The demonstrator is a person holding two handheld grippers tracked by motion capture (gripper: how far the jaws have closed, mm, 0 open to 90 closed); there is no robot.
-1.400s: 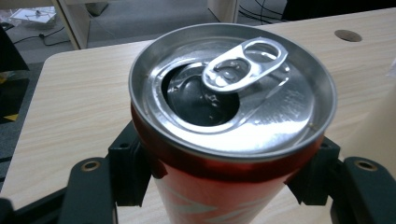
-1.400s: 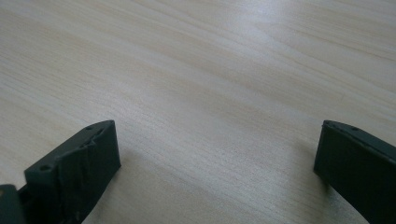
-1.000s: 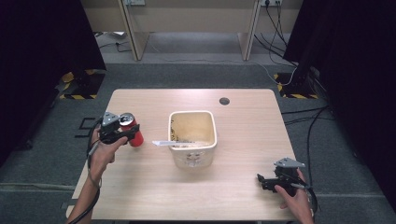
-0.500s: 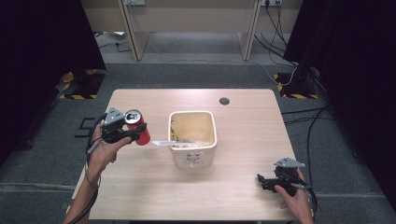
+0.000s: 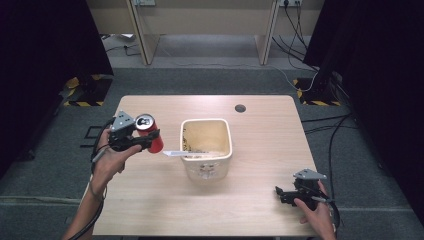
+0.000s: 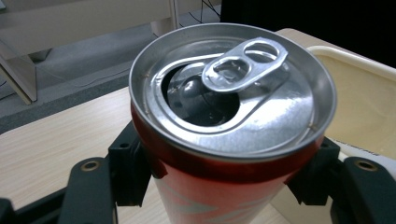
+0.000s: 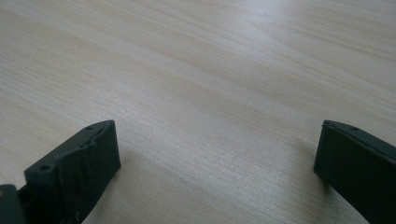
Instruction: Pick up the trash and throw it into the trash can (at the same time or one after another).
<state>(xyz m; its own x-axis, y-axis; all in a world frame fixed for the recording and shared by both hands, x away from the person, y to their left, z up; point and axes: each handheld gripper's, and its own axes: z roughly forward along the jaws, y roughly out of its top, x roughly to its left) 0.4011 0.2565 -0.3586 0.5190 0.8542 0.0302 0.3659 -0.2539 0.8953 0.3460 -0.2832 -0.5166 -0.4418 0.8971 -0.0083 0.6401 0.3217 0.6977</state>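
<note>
Grey carpet floor [image 5: 210, 82], pale wooden table [image 5: 260, 210], black curtains [image 5: 45, 50] at both sides

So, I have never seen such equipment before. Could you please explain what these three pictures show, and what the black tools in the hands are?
A person sits at a light wooden table and holds one hand-held black two-jaw gripper in each hand; there is no robot arm. The high view looks down from above. The other two pictures come from small cameras riding on each gripper, looking along its jaws.

The left gripper is shut on an opened red aluminium drink can, lifted above the table beside a cream square plastic tub. The can's pull tab and open mouth show in the left gripper view. A white strip sticks out over the tub's rim.

The right gripper rests low near the table's front corner, jaws open and empty, with bare wood between them in its own view.
</note>
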